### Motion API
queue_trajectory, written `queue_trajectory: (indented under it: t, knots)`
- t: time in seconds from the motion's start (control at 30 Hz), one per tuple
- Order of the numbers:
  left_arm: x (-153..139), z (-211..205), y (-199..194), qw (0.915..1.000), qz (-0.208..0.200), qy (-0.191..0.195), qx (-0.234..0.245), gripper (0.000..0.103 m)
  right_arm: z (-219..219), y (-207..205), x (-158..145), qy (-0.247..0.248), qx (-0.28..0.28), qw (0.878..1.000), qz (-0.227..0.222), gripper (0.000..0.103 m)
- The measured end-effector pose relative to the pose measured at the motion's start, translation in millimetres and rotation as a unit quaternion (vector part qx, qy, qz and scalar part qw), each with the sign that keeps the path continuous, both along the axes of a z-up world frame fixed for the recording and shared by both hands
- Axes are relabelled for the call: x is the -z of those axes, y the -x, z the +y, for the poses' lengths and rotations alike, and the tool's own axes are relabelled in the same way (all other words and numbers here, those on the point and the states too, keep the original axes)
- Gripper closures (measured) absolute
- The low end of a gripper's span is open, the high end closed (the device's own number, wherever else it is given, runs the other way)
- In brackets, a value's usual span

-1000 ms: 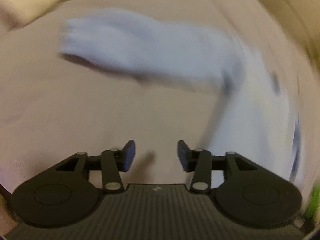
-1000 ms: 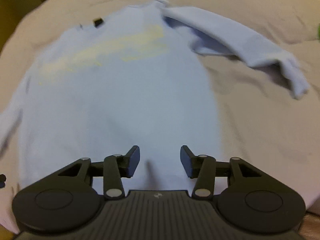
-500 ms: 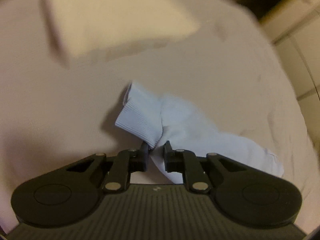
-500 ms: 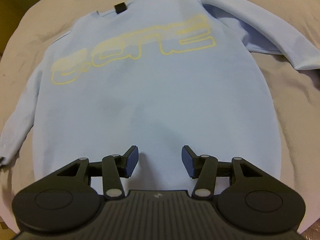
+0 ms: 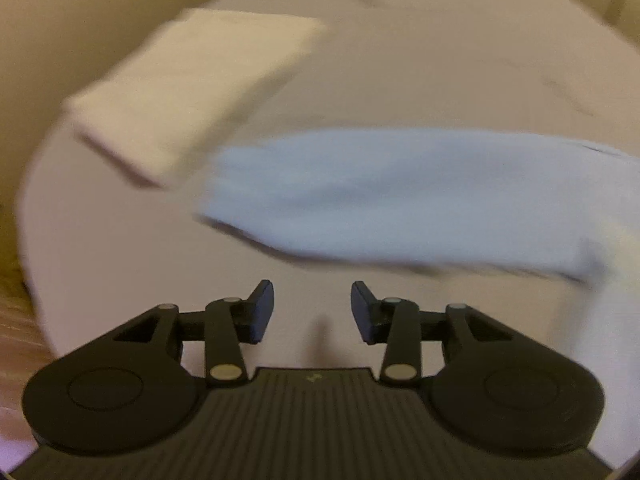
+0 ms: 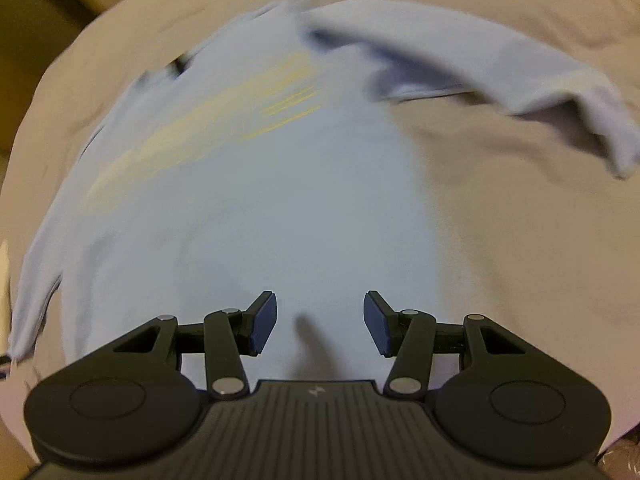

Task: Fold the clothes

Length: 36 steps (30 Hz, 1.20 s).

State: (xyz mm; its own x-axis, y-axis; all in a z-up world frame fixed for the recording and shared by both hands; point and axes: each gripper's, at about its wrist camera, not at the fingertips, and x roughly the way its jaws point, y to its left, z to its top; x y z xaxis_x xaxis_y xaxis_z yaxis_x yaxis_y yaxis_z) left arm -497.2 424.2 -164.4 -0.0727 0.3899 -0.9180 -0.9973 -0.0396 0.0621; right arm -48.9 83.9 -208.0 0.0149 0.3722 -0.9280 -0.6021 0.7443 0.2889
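Left gripper (image 5: 312, 310) is seen with jaws opening and nothing between them; beyond it one pale blue sleeve (image 5: 400, 196) lies stretched across the beige bed sheet (image 5: 440, 60), its cuff end near a folded cream cloth (image 5: 192, 92). Picture is blurred.

Right gripper (image 6: 320, 322) is held moderately wide and empty, above the lower body of the light blue sweatshirt (image 6: 248, 208), which is spread flat with its yellow print (image 6: 208, 128) upward; the far sleeve (image 6: 480, 64) is lifted in a loose ridge. The fabric is judged soft, light and limp; hold is best taken at a cuff or hem edge, where the knit is thicker
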Motion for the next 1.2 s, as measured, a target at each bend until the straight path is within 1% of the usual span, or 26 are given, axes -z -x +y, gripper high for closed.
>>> queue_trajectory:
  t: [0.07, 0.13, 0.2, 0.23, 0.27, 0.3, 0.33, 0.4, 0.43, 0.47, 0.57, 0.6, 0.63, 0.67, 0.7, 0.8, 0.83, 0.9, 0.93, 0.97, 1.0, 1.03, 1.07, 1.13, 1.17, 1.2]
  knots:
    - [-7.9, -33.6, -53.4, 0.9972, -0.052, 0.015, 0.052, 0.064, -29.4, -29.3, 2.9, 0.010, 0.024, 1.000, -0.013, 0.052]
    - [-6.5, -67.0, -109.5, 0.9892, -0.105, 0.037, 0.096, 0.063, -57.8, -57.6, 5.1, 0.027, 0.040, 0.998, -0.035, 0.052]
    - [1.1, -92.6, -157.0, 0.9822, -0.134, 0.061, 0.117, 0.063, -78.4, -77.4, 2.5, 0.045, 0.013, 0.995, -0.088, 0.053]
    - [6.1, -105.0, -181.3, 0.9785, -0.146, 0.073, 0.126, 0.063, -85.1, -83.7, 0.9, 0.060, -0.017, 0.990, -0.128, 0.053]
    - [8.9, -113.3, -199.6, 0.9765, -0.150, 0.080, 0.133, 0.063, -90.5, -87.3, -0.6, 0.075, -0.054, 0.981, -0.173, 0.053]
    - [11.8, -121.7, -217.9, 0.9744, -0.154, 0.087, 0.139, 0.063, -95.1, -89.4, -1.0, 0.088, -0.095, 0.967, -0.221, 0.053]
    - [14.6, -129.8, -235.8, 0.9723, -0.158, 0.093, 0.145, 0.063, -98.1, -91.3, 0.6, 0.096, -0.135, 0.950, -0.265, 0.053]
    - [16.6, -137.6, -257.7, 0.9704, -0.162, 0.095, 0.152, 0.063, -101.0, -95.0, 6.9, 0.101, -0.200, 0.918, -0.328, 0.053]
    - [13.7, -141.7, -268.8, 0.9697, -0.162, 0.094, 0.156, 0.063, -100.1, -98.0, 12.4, 0.100, -0.223, 0.906, -0.346, 0.053]
    - [12.8, -142.4, -274.8, 0.9699, -0.159, 0.092, 0.160, 0.062, -98.0, -100.5, 17.3, 0.097, -0.242, 0.897, -0.356, 0.053]
    - [7.1, -140.5, -285.6, 0.9737, -0.137, 0.084, 0.161, 0.060, -88.5, -111.5, 37.2, 0.110, -0.283, 0.867, -0.395, 0.054]
    - [4.0, -138.1, -285.0, 0.9757, -0.131, 0.081, 0.156, 0.060, -84.5, -119.1, 41.1, 0.119, -0.285, 0.864, -0.397, 0.059]
    - [1.2, -135.5, -284.3, 0.9775, -0.125, 0.078, 0.151, 0.060, -82.2, -129.9, 40.4, 0.118, -0.285, 0.871, -0.383, 0.079]
    - [2.5, -130.4, -282.3, 0.9791, -0.120, 0.075, 0.146, 0.060, -81.2, -141.7, 37.0, 0.111, -0.284, 0.880, -0.363, 0.090]
    - [-0.2, -130.0, -282.1, 0.9808, -0.115, 0.073, 0.140, 0.060, -83.4, -155.8, 26.3, 0.088, -0.279, 0.897, -0.332, 0.101]
    - [-8.3, -125.9, -282.3, 0.9844, -0.105, 0.068, 0.124, 0.060, -99.0, -207.2, -24.9, -0.001, -0.241, 0.937, -0.251, 0.102]
    - [-10.3, -123.5, -281.1, 0.9852, -0.101, 0.067, 0.121, 0.060, -106.6, -230.7, -42.2, -0.030, -0.215, 0.951, -0.222, 0.102]
    - [-10.0, -118.6, -285.6, 0.9858, -0.097, 0.068, 0.119, 0.060, -123.7, -285.5, -69.3, -0.077, -0.132, 0.974, -0.165, 0.102]
    - [-8.2, -116.5, -290.0, 0.9855, -0.096, 0.071, 0.120, 0.060, -132.7, -314.6, -73.3, -0.085, -0.073, 0.983, -0.142, 0.101]
    - [-6.4, -114.5, -294.5, 0.9852, -0.095, 0.074, 0.122, 0.060, -141.7, -343.7, -77.4, -0.092, -0.013, 0.988, -0.119, 0.099]
    - [-4.9, -114.6, -300.0, 0.9845, -0.093, 0.077, 0.127, 0.060, -150.8, -370.3, -78.8, -0.097, 0.046, 0.990, -0.096, 0.090]
    - [-3.4, -114.7, -305.6, 0.9838, -0.090, 0.080, 0.133, 0.060, -160.2, -391.5, -74.2, -0.095, 0.100, 0.988, -0.076, 0.085]
    - [-1.6, -115.7, -311.2, 0.9829, -0.088, 0.083, 0.139, 0.060, -168.0, -408.2, -69.9, -0.088, 0.141, 0.984, -0.063, 0.085]
    - [2.3, -117.6, -318.8, 0.9814, -0.087, 0.089, 0.146, 0.059, -176.5, -418.3, -61.0, -0.066, 0.164, 0.982, -0.067, 0.084]
    - [4.5, -117.8, -319.8, 0.9813, -0.085, 0.093, 0.145, 0.058, -180.0, -414.0, -53.8, -0.072, 0.164, 0.982, -0.055, 0.083]
    - [6.7, -118.0, -320.9, 0.9812, -0.083, 0.096, 0.145, 0.057, -183.5, -409.6, -46.6, -0.079, 0.164, 0.982, -0.042, 0.076]
